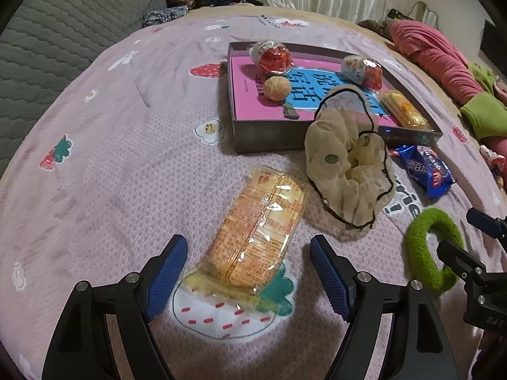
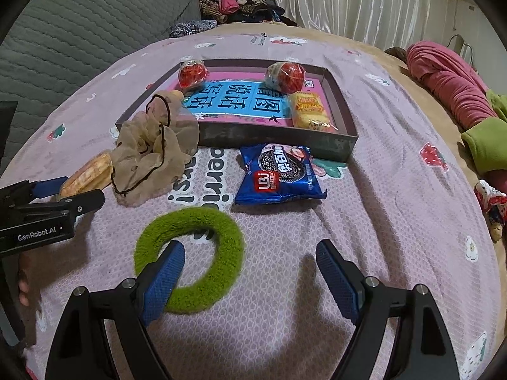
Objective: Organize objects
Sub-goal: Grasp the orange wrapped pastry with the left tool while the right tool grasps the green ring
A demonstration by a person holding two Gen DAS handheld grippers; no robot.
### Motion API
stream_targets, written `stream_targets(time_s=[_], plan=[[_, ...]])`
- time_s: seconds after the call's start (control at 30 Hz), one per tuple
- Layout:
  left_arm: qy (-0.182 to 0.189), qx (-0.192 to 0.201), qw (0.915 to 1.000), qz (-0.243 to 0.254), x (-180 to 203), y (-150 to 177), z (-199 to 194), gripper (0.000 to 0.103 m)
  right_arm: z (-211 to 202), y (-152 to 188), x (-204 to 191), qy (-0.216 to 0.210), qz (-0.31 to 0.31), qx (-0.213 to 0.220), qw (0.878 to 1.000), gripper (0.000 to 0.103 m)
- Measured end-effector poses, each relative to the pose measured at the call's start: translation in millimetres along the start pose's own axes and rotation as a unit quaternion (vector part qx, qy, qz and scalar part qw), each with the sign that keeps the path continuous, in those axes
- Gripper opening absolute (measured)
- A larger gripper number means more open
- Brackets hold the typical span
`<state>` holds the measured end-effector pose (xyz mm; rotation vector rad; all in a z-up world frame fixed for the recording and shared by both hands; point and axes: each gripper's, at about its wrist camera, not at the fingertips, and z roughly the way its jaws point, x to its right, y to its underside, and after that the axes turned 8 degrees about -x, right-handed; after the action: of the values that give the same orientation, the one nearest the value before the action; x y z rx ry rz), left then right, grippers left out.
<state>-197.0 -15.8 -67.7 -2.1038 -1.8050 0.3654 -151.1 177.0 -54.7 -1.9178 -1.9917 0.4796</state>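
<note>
Both tools over the bed; pink blanket [image 1: 104, 145] with strawberry print covers it.

Left tool [image 1: 247, 272]: jaws spread wide, gripping nothing. Biscuit pack [image 1: 256, 228] lies on the blanket between the blue pads [image 1: 166, 280], its near end level with them; contact cannot be told.

Right tool [image 2: 250, 277]: jaws spread, empty. Green ring [image 2: 190, 258] lies flat on the blanket; the left pad sits over the ring's near-left arc, the right pad well clear of it.

Beige scrunchie [image 1: 345, 171] with black trim lies crumpled against the box's near wall, partly draped over the rim. Blue cookie pack [image 2: 279, 174] on the blanket just in front of the box.

Grey box [image 2: 269, 139] holds a pink and blue book flat on its floor. On the book: two red wrapped snacks [image 2: 286, 76] at the far end, a yellow snack pack [image 2: 310, 110] on the right side, a tan ball [image 1: 277, 87] seen only from the left wrist view
</note>
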Motion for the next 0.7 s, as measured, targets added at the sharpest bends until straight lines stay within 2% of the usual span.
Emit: stream_targets(time_s=[0.7], plan=[[0.010,0.009,0.9999,0.000,-3.9,-13.5,15.6,0.081,17.6,-2.6,-0.4,0.003,-0.002,-0.008,1.000,0.085]])
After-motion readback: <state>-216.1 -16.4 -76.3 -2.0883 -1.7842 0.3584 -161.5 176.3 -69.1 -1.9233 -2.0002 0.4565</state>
